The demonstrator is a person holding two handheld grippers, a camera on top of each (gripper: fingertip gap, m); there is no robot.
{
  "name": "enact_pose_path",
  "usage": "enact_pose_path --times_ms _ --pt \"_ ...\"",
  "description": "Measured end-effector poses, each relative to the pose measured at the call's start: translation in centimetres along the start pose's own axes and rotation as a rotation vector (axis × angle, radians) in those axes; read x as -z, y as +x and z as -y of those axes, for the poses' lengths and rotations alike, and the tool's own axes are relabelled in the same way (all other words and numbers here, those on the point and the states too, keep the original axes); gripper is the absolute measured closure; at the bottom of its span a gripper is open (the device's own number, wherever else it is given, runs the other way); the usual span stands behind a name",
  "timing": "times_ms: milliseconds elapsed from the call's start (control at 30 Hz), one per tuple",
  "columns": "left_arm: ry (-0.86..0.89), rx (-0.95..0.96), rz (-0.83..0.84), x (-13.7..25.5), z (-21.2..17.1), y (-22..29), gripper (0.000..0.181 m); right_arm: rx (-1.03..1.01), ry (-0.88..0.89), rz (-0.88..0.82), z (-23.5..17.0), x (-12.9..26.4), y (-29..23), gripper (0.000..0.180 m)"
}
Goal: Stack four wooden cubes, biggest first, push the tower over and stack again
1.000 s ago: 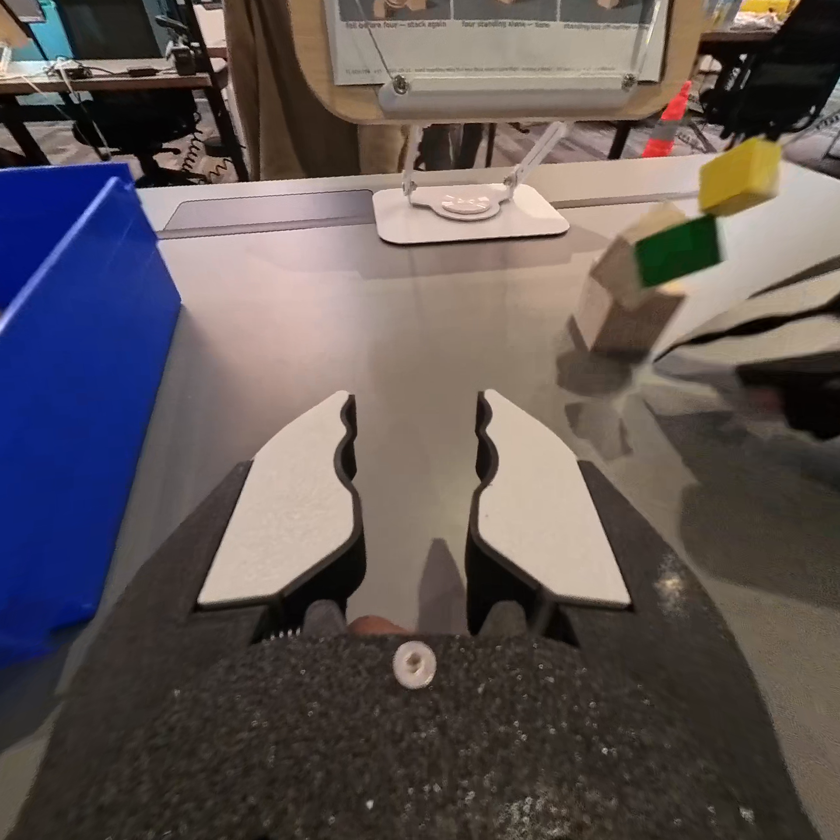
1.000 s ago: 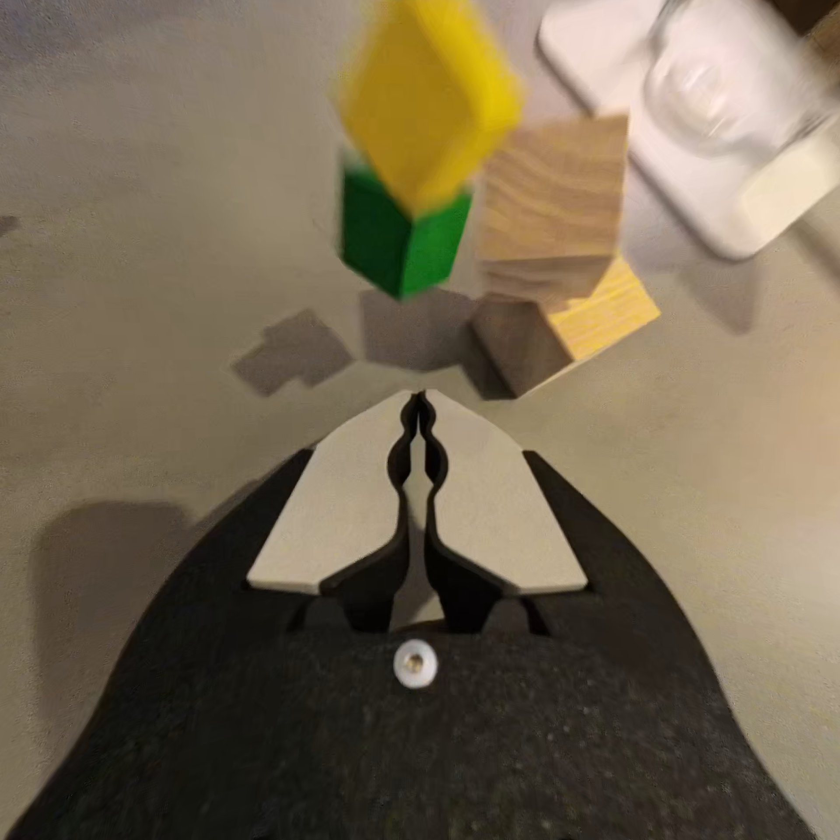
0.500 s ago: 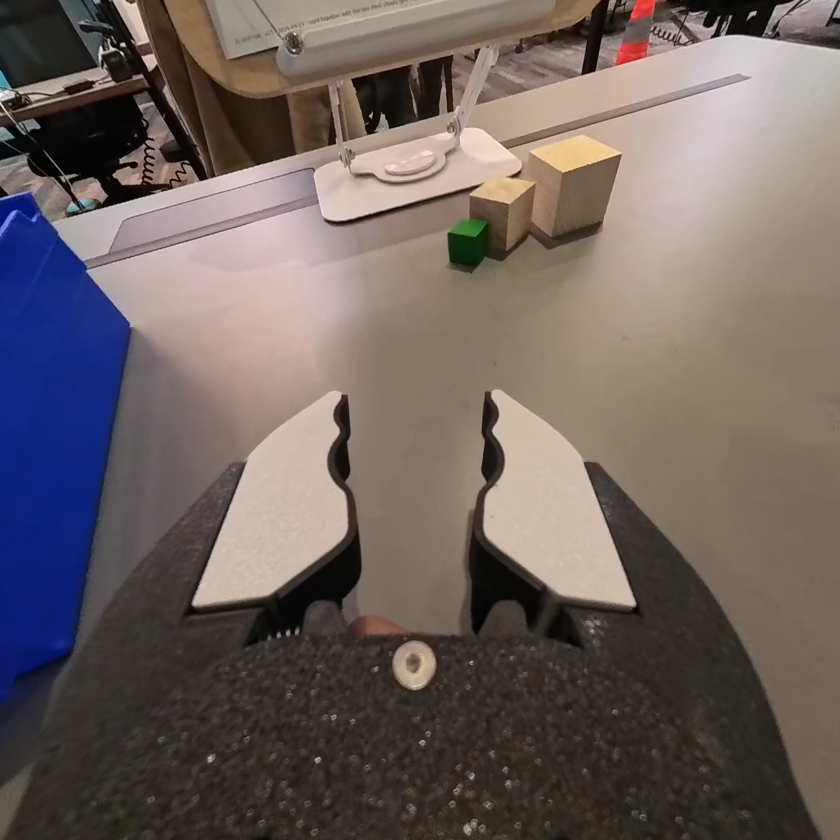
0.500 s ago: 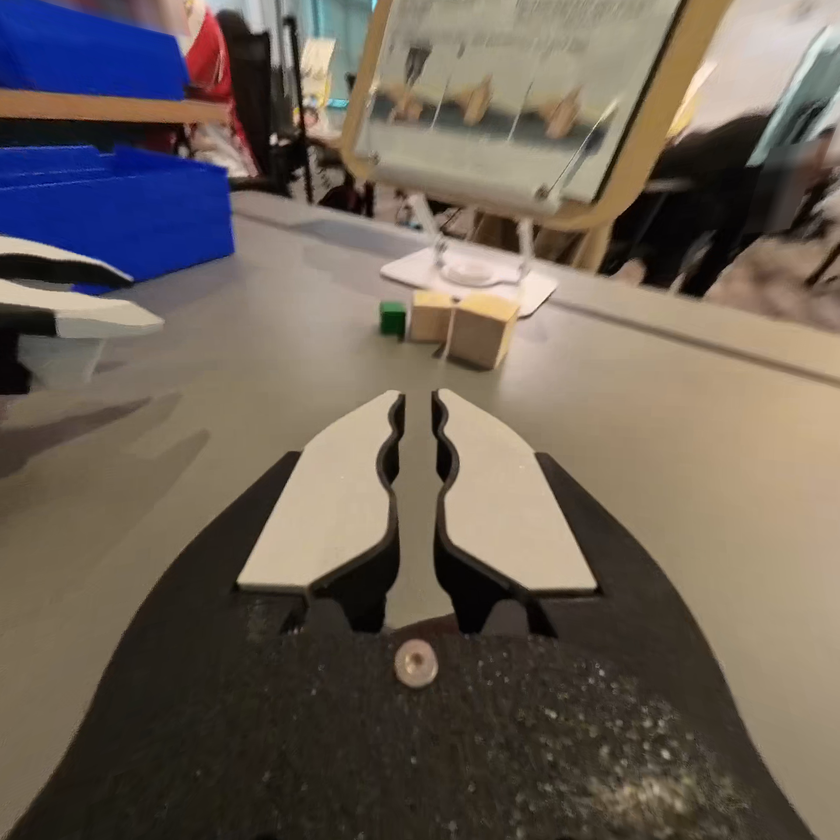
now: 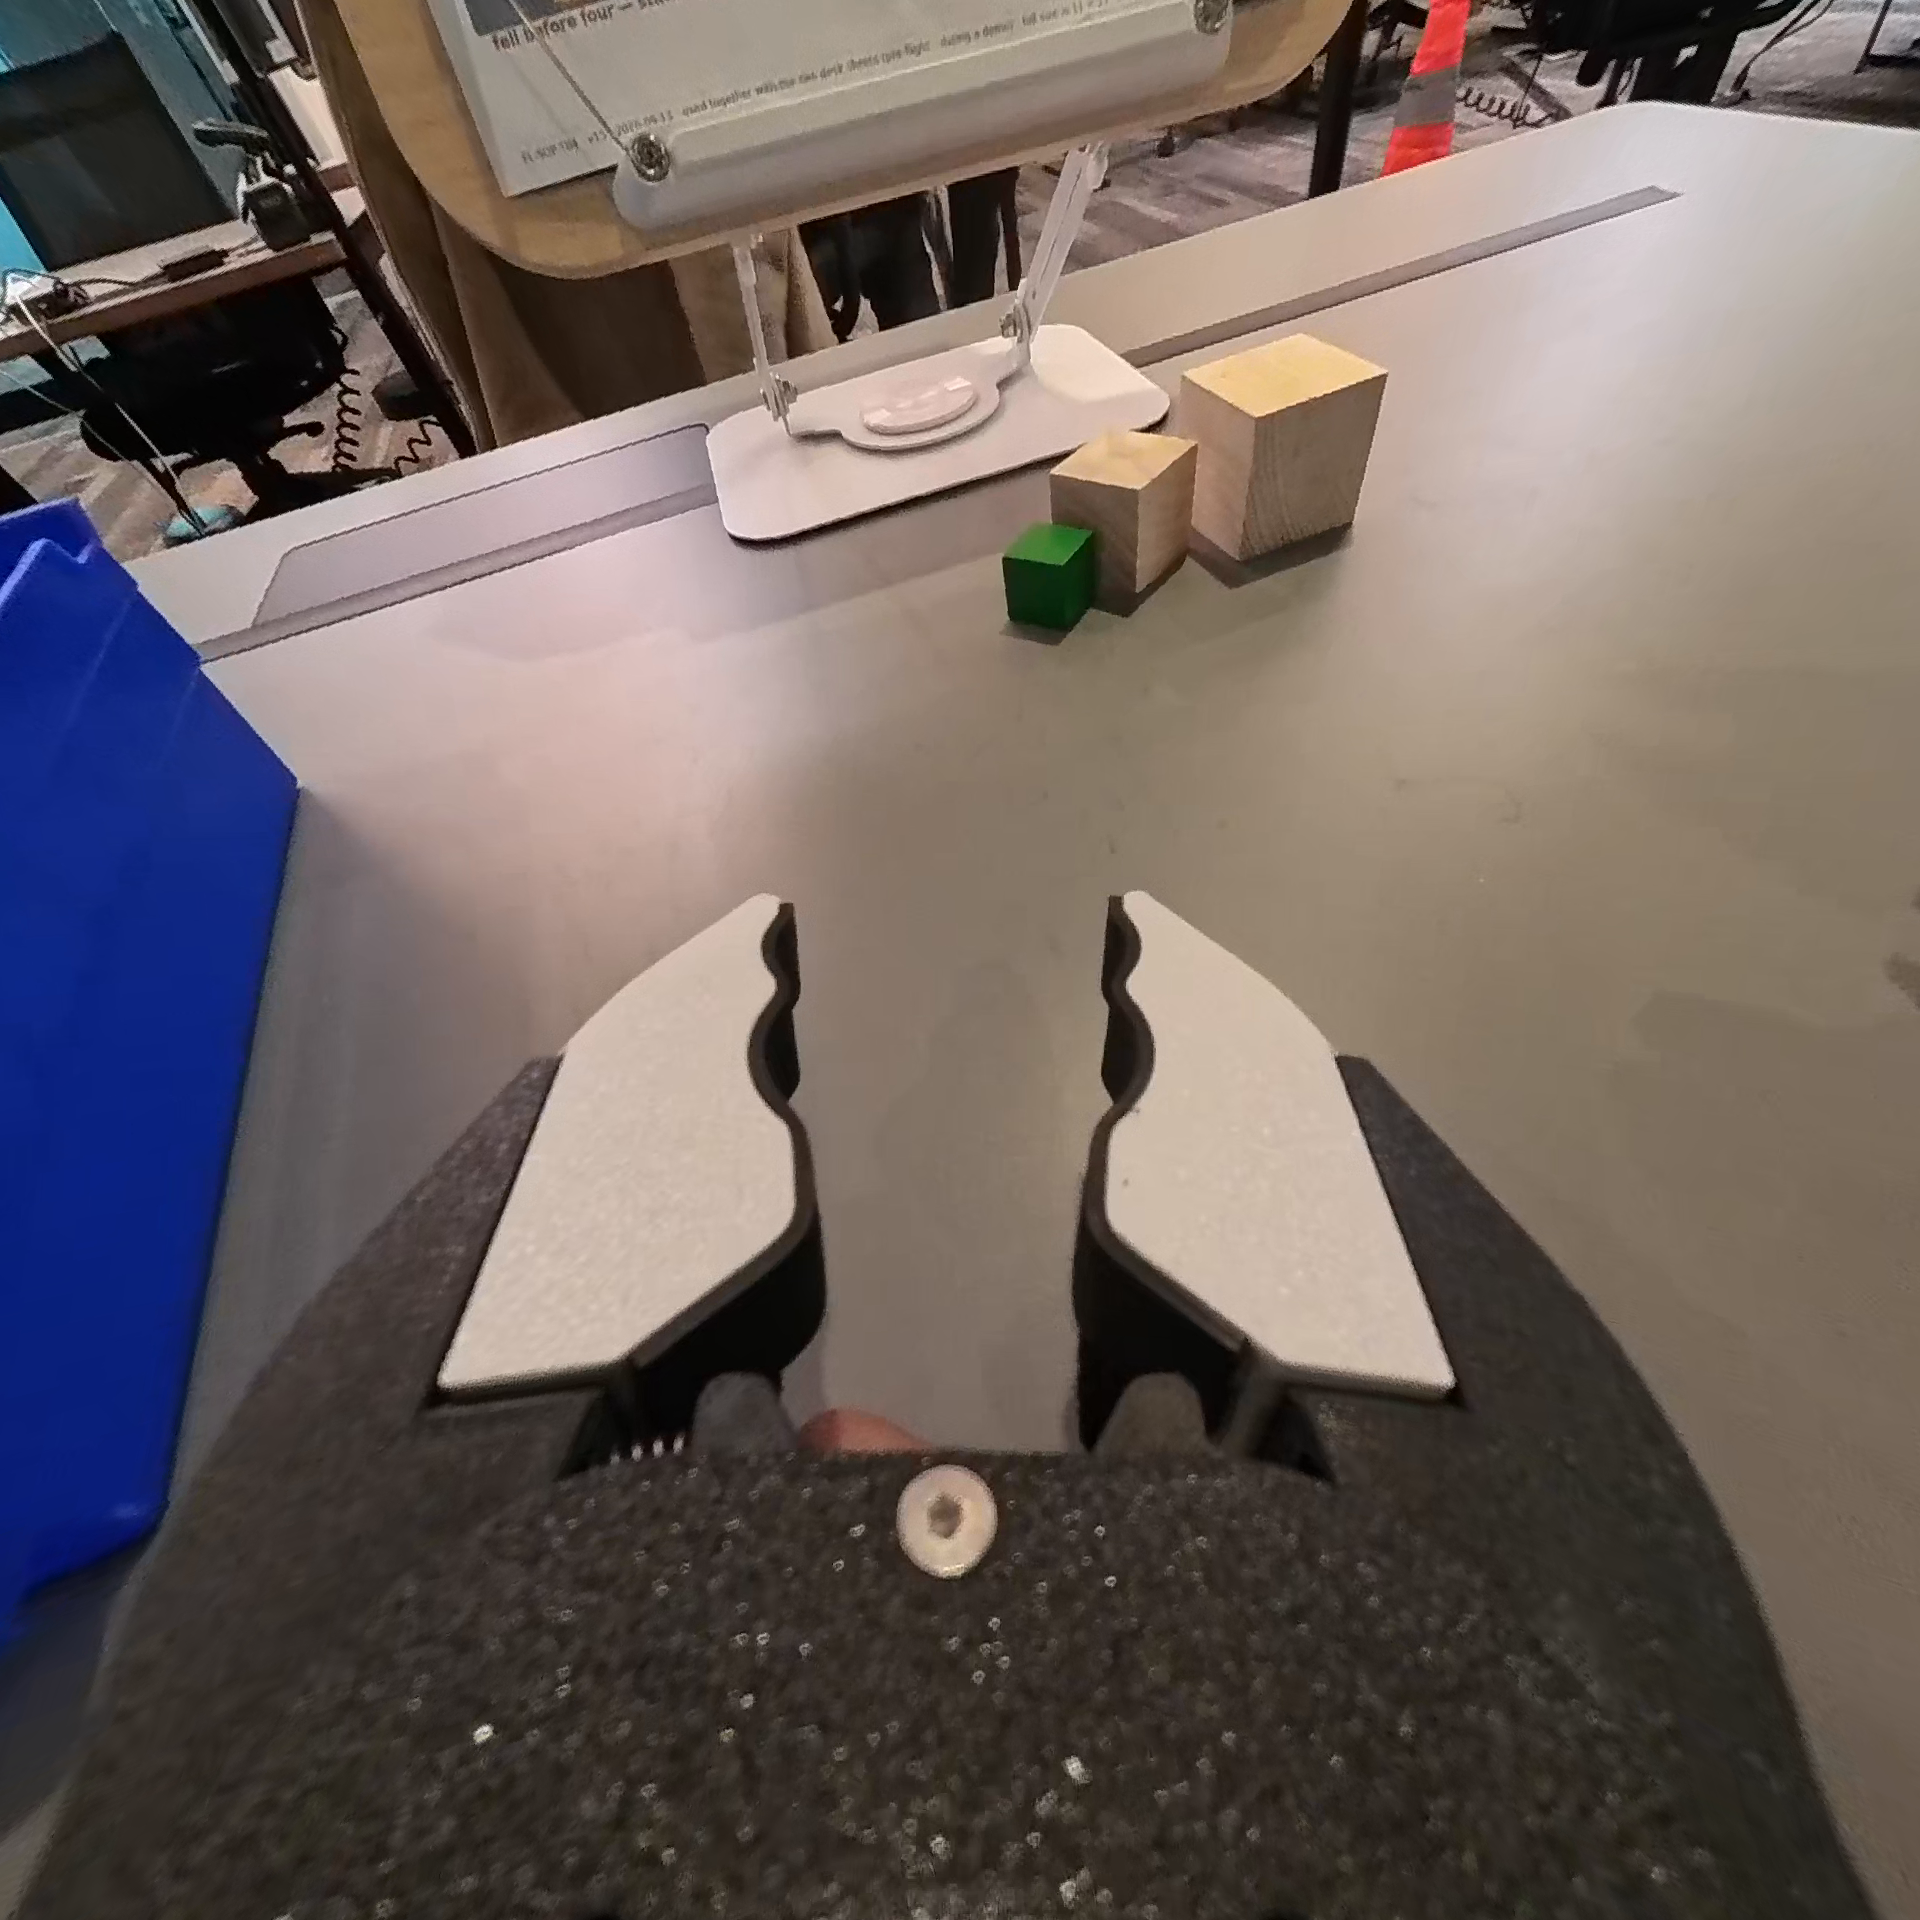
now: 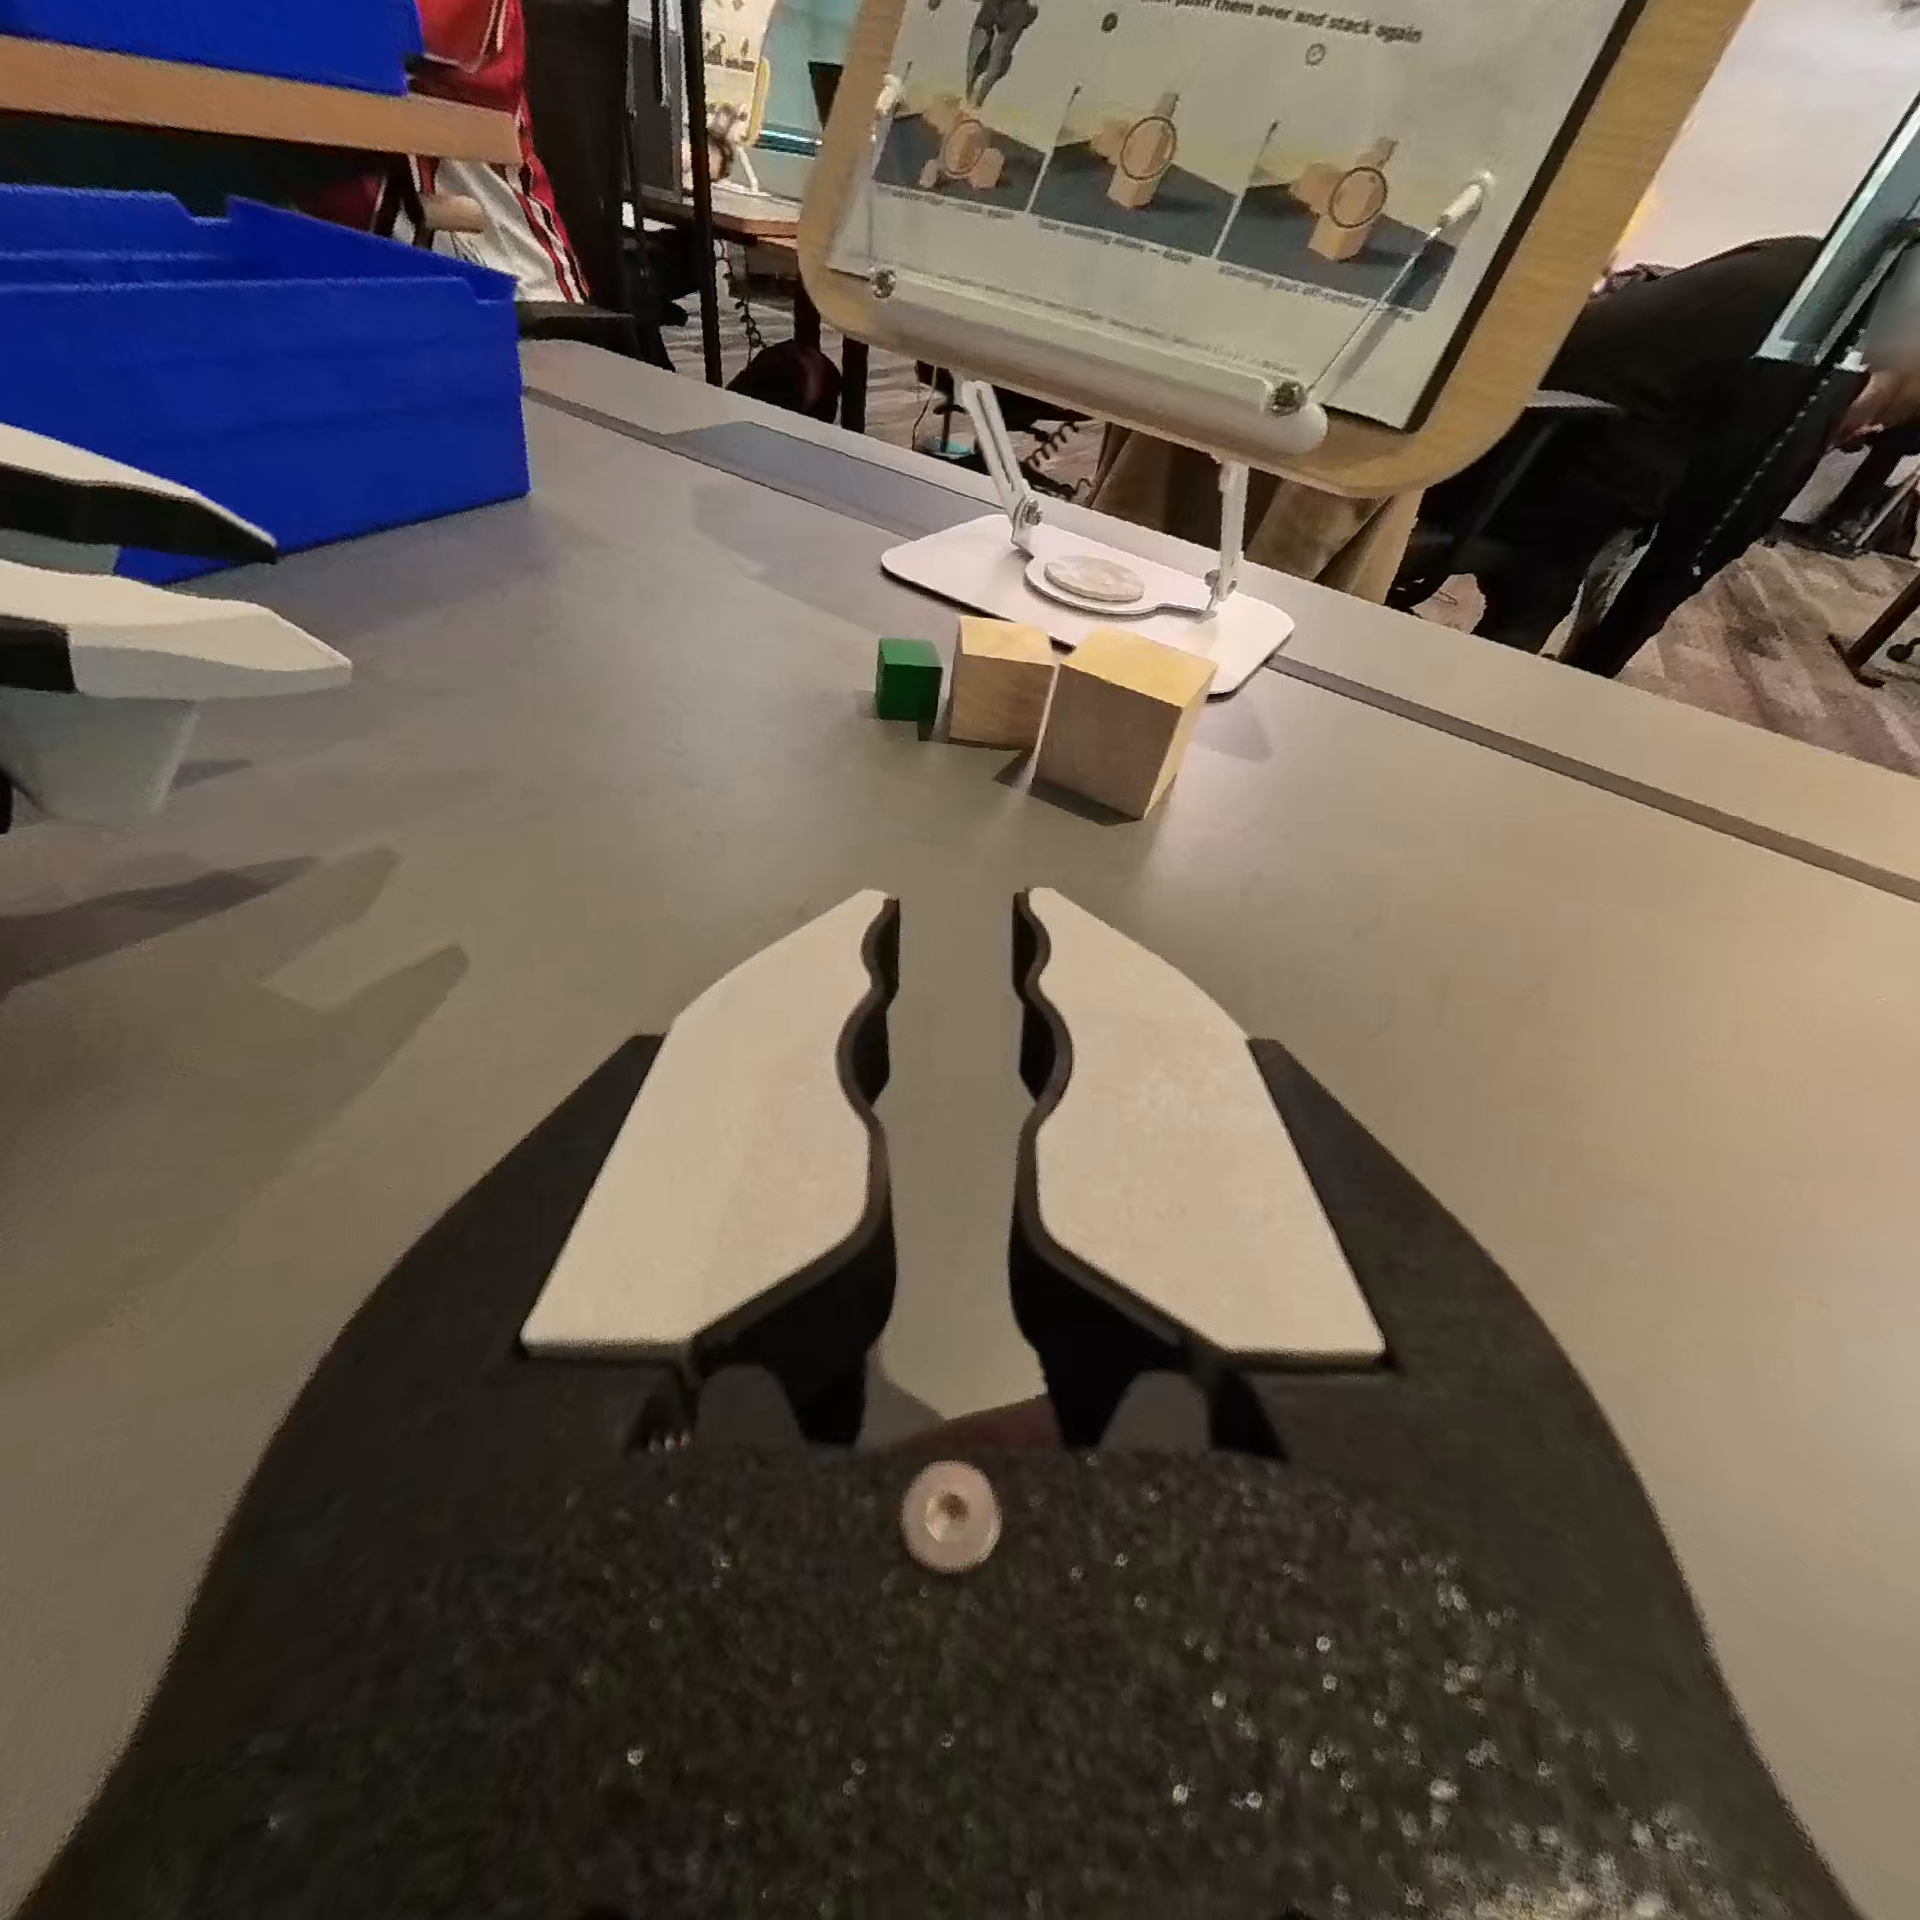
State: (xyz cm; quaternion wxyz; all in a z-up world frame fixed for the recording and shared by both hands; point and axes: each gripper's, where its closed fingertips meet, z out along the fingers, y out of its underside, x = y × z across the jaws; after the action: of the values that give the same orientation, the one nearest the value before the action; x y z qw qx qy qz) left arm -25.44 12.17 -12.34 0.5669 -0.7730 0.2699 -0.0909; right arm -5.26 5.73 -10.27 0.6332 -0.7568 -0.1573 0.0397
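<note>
Three cubes lie in a row on the grey table, far ahead of both grippers: a big plain wooden cube (image 5: 1283,457) (image 6: 1122,722), a middle plain wooden cube (image 5: 1127,520) (image 6: 1000,681) and a small green cube (image 5: 1047,589) (image 6: 907,677). The yellow cube is not in view. My left gripper (image 5: 948,925) is open and empty, low over the table. My right gripper (image 6: 954,914) is open by a narrow gap and empty. The left gripper also shows at the left edge of the right wrist view (image 6: 156,603).
A blue bin (image 5: 114,987) (image 6: 260,364) stands at the left. A white stand (image 5: 935,436) (image 6: 1091,592) holding an instruction board sits just behind the cubes. Chairs, desks and an orange cone are beyond the table's far edge.
A second ago the cubes were tumbling beside my shut right gripper. Now three lie still in a row; both grippers have pulled back and the right one has opened a little.
</note>
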Motion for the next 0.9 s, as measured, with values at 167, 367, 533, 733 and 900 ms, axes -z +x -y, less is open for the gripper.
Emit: enact_pose_path --times_ms 167,367,533,733,900 --pt "-0.001 -0.031 0.005 -0.02 -0.01 0.27 0.124 0.018 -0.006 -0.002 -0.06 -0.05 -0.17 0.157" --pt "-0.001 -0.024 0.001 -0.02 -0.01 0.24 0.124 0.006 -0.011 -0.012 -0.12 -0.07 0.04 0.153" --pt "-0.005 -0.028 -0.002 -0.07 -0.06 0.32 0.123 0.013 -0.013 -0.009 -0.14 -0.04 -0.09 0.152" --pt "-0.004 -0.032 -0.003 -0.07 -0.06 0.36 0.123 0.016 -0.017 -0.012 -0.19 -0.02 -0.12 0.152" --pt "-0.005 -0.026 -0.006 -0.07 -0.06 0.33 0.123 0.022 -0.018 -0.016 -0.20 -0.02 -0.16 0.152"
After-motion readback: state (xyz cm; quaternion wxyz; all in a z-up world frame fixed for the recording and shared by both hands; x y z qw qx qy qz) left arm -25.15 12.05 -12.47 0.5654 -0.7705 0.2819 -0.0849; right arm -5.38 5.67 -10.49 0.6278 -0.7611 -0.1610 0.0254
